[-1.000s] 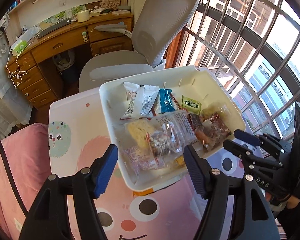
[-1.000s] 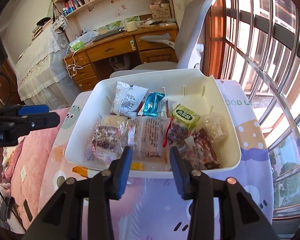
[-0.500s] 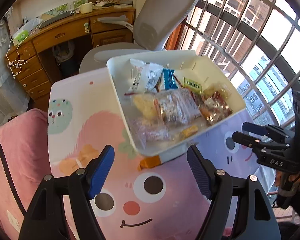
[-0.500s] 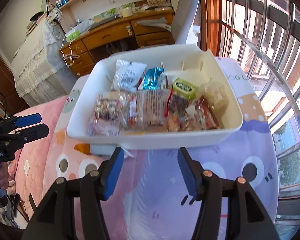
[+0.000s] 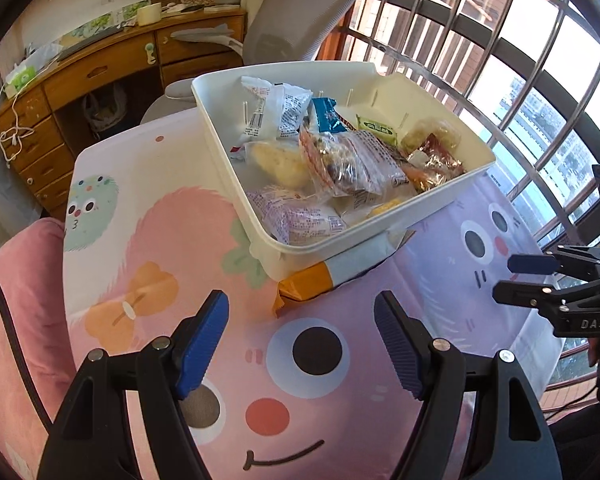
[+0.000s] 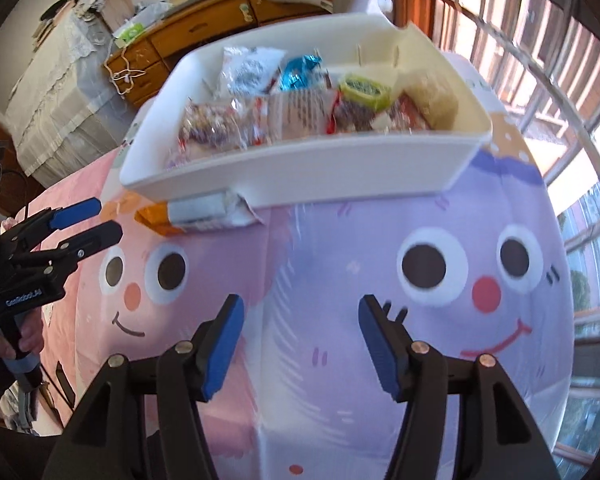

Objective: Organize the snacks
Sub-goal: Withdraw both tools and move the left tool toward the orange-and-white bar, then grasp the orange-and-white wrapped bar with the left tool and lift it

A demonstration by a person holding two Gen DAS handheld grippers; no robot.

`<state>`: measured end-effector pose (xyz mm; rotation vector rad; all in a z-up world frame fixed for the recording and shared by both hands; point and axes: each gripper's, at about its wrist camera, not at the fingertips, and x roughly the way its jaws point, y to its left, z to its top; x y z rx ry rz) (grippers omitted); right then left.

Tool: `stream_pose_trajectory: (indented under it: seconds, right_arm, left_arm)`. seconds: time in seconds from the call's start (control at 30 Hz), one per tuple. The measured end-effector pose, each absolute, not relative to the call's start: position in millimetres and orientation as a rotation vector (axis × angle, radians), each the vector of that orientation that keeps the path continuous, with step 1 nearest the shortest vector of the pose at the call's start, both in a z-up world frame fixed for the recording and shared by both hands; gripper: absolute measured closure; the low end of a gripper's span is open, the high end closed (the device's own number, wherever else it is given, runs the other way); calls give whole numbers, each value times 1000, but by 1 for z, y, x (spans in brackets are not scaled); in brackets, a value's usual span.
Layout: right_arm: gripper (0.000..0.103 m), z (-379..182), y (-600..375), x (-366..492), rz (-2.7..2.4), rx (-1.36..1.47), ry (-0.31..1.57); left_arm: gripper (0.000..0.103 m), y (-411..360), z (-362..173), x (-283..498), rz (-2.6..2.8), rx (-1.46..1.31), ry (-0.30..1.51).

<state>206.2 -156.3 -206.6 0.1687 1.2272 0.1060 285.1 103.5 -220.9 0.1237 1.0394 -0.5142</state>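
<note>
We see a white bin standing on the table, which is covered with a cartoon-face cloth in pink and lilac. The bin holds a loose pile of wrapped snacks: a white packet and a blue packet toward the far wall, a green packet to their right, a clear bag of mixed pieces in the middle, and a pale purple packet at the near corner. One orange-and-white packet lies on the cloth outside the bin, pinned partly under its near corner; the orange end sticks out toward us.

Our left gripper hovers above the cloth just short of that packet, its blue pads spread wide and holding nothing. Our right gripper is likewise spread with nothing between the pads, over the lilac part of the cloth, and apart from the bin's long side wall. In the right wrist view the bin and its contents are blurred, so we cannot read individual wrappers there. Each gripper appears at the edge of the other's view, touching nothing.

Behind the table stand a grey office chair and a wooden desk; a barred window runs along the right.
</note>
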Motion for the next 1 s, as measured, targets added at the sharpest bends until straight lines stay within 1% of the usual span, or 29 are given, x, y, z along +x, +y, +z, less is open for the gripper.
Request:
stream_pose_trajectory:
  seconds: [0.23, 0.57, 0.63, 0.8, 0.87, 1.0]
  right_arm:
    - [43, -224, -161, 198, 35, 211, 1269]
    - [43, -237, -165, 195, -14, 205, 1328]
    - [43, -238, -165, 194, -16, 202, 1337]
    - [43, -241, -166, 196, -8, 197, 1349]
    - [43, -242, -166, 197, -1, 194, 1350]
    - [43, -242, -167, 200, 12, 193, 1341]
  left_arm:
    - [29, 101, -240, 294, -552, 163, 984]
    - [32, 90, -265, 304, -623, 205, 995]
    - [34, 87, -268, 305, -630, 212, 997]
    - [45, 80, -275, 307, -620, 238, 995]
    - [47, 78, -276, 306, -618, 244, 996]
    - [59, 73, -277, 300, -620, 260, 995]
